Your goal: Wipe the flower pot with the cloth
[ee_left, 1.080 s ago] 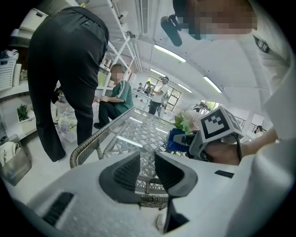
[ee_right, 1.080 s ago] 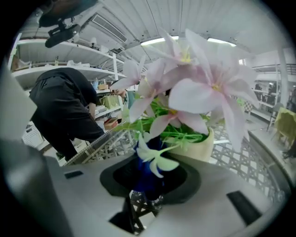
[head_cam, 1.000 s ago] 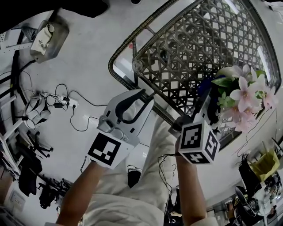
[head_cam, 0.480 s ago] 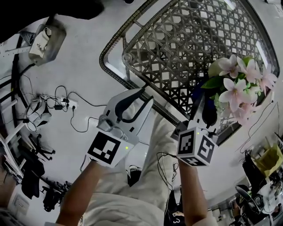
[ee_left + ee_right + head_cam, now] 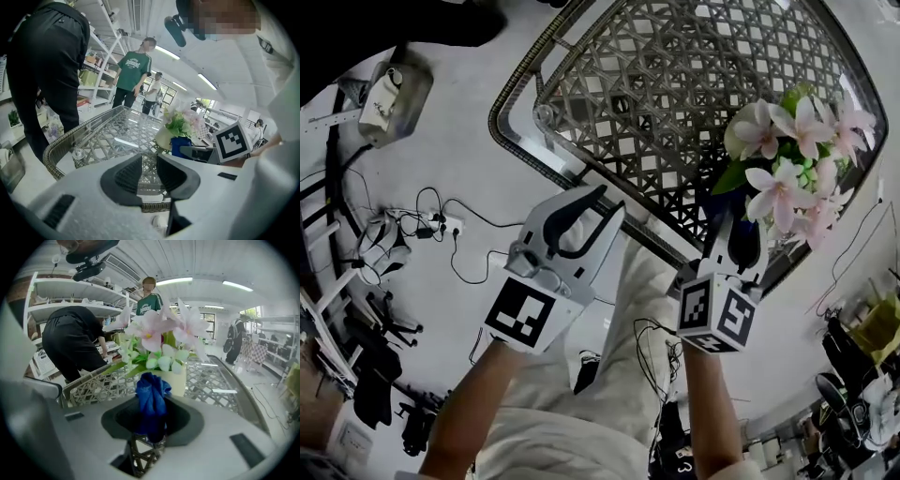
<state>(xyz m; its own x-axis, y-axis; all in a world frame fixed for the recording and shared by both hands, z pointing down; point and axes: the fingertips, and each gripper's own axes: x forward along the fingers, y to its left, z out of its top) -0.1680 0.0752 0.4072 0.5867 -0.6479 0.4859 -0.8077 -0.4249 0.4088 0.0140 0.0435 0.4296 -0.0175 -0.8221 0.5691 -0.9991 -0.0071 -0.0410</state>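
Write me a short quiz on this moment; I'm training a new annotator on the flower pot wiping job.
1. True or false: the left gripper holds the cloth.
2. Which colour is the cloth in the right gripper? A red, B blue, C white.
3. What stands in the flower pot?
Key: 1 false, its jaws stand apart with nothing between them; 2 B; 3 pale pink flowers.

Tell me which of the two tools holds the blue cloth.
The right tool, shut on the cloth; the left tool is open and holds nothing.
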